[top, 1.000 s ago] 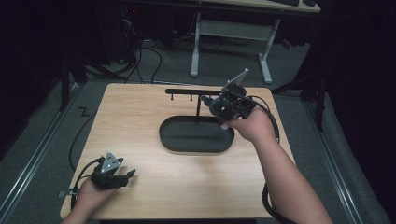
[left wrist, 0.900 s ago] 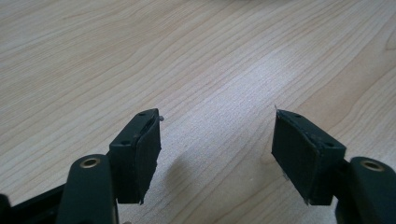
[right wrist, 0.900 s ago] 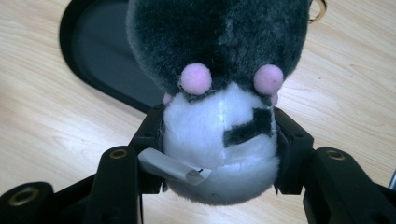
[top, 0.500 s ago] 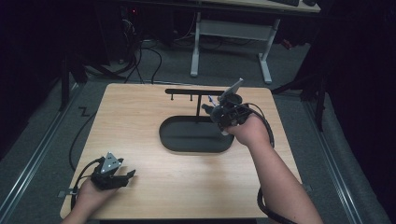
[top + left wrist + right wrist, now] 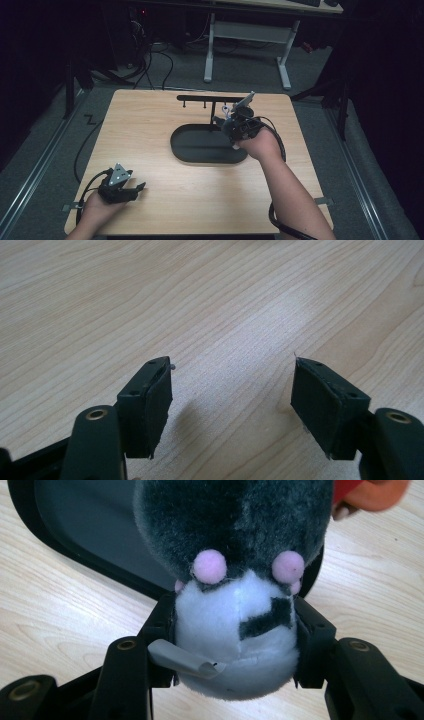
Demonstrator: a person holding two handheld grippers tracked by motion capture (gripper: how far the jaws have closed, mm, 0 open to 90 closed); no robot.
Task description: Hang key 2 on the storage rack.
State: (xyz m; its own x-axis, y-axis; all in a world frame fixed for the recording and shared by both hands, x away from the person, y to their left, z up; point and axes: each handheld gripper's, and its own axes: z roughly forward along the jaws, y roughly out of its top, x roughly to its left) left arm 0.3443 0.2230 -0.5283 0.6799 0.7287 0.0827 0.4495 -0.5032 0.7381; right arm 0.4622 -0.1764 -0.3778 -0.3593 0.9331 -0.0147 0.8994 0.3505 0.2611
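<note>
Plush toy (image 5: 235, 580), grey and white with pink spots, is clamped between the fingers (image 5: 160, 630) of the right gripper (image 5: 235, 125), now brought lower than a second ago, just above the black oval tray (image 5: 200, 150) on the worktop (image 5: 150, 125). Release into the tray is judged near. The left gripper (image 5: 232, 400) is rested with fingers apart and empty.

Plush toy (image 5: 240, 580): dark grey fur above, white below; two pink pompoms; black patch on white; grey tag.
Tray (image 5: 192, 145): black.
Rack (image 5: 212, 98): black.
Table (image 5: 150, 120): light wood grain.
Left gripper (image 5: 232, 400), right gripper (image 5: 235, 640): black; brass-coloured rivets.
Floor (image 5: 45, 150): grey.
</note>
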